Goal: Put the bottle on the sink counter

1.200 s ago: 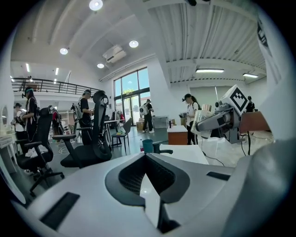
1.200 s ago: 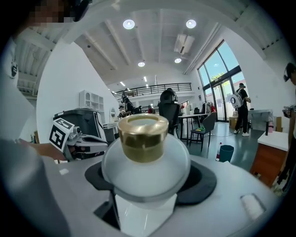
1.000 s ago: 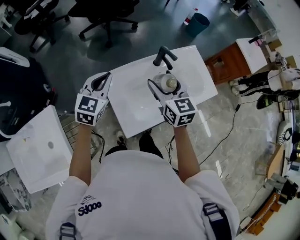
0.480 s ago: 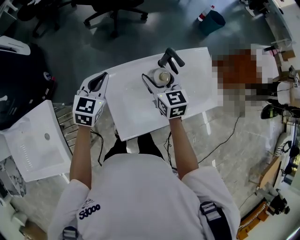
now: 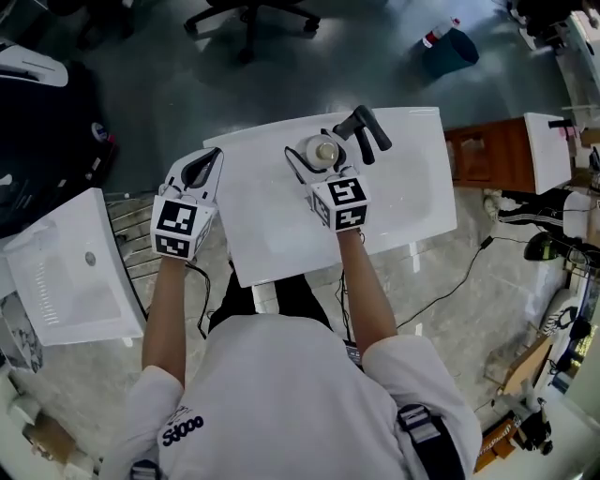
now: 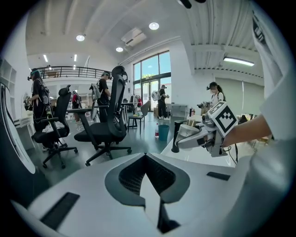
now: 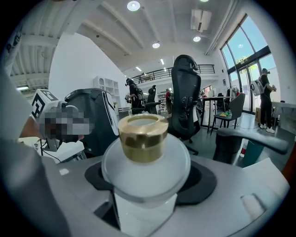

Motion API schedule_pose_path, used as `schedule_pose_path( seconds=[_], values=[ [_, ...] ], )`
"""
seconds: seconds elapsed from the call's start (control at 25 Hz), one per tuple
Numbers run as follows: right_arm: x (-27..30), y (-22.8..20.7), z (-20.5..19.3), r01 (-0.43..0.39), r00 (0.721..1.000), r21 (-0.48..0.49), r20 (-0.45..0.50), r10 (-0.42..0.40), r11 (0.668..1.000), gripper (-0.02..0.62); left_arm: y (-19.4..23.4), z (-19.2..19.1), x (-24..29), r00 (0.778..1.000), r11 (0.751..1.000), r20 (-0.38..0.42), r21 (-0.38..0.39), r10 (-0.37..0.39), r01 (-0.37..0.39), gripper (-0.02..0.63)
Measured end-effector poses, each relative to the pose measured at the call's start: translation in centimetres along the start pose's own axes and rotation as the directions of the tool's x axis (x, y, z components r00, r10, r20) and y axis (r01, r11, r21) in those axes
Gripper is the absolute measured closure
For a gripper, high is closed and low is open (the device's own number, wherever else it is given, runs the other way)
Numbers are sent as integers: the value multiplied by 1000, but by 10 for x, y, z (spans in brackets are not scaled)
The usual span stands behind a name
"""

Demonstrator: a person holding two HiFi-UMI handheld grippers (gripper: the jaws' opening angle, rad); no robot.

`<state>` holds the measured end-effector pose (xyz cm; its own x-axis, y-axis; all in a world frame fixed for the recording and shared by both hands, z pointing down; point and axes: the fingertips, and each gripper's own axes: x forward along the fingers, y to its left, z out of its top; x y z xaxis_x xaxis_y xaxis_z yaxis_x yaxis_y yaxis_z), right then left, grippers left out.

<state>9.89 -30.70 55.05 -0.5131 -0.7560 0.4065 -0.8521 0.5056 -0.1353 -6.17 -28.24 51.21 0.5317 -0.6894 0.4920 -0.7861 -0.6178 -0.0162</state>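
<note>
A frosted white bottle (image 5: 323, 150) with a gold cap stands upright between the jaws of my right gripper (image 5: 320, 157), which is shut on it. It is over the back part of the white sink counter (image 5: 412, 187), just left of the black faucet (image 5: 364, 131). Whether the bottle's base touches the counter is hidden. In the right gripper view the bottle (image 7: 144, 139) fills the middle, clamped low by my right gripper (image 7: 145, 190). My left gripper (image 5: 200, 166) hovers at the counter's left edge, shut and empty; in its own view my left gripper (image 6: 149, 172) has its jaws together.
A second white basin (image 5: 70, 272) lies on the floor at the left. Office chairs (image 5: 248, 14) stand beyond the counter. A blue bin (image 5: 448, 49) and a wooden cabinet (image 5: 487, 155) are at the right, with a cable (image 5: 450, 272) across the floor.
My right gripper has carried the bottle from in front of the faucet to its left side, nearer the counter's back edge. The left gripper has stayed at the left edge.
</note>
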Motion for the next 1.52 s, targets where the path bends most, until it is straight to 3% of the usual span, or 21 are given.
schedule_pose_path(
  seconds=[0.28,0.76,1.52],
  values=[
    [32,-4,-21,-25,999,-27,-42,24,999,244,13,-28,0,999,998,-32,-53,35,-37,604],
    [66,-9,-58,-19,994,-60,-107,13,998,244,15,-45,9,998,995,-55,-96,25,-30,604],
    [84,-6,-85,-27,987,-92,-163,12,995,244,28,-57,11,995,992,-85,-114,48,-58,604]
  ],
)
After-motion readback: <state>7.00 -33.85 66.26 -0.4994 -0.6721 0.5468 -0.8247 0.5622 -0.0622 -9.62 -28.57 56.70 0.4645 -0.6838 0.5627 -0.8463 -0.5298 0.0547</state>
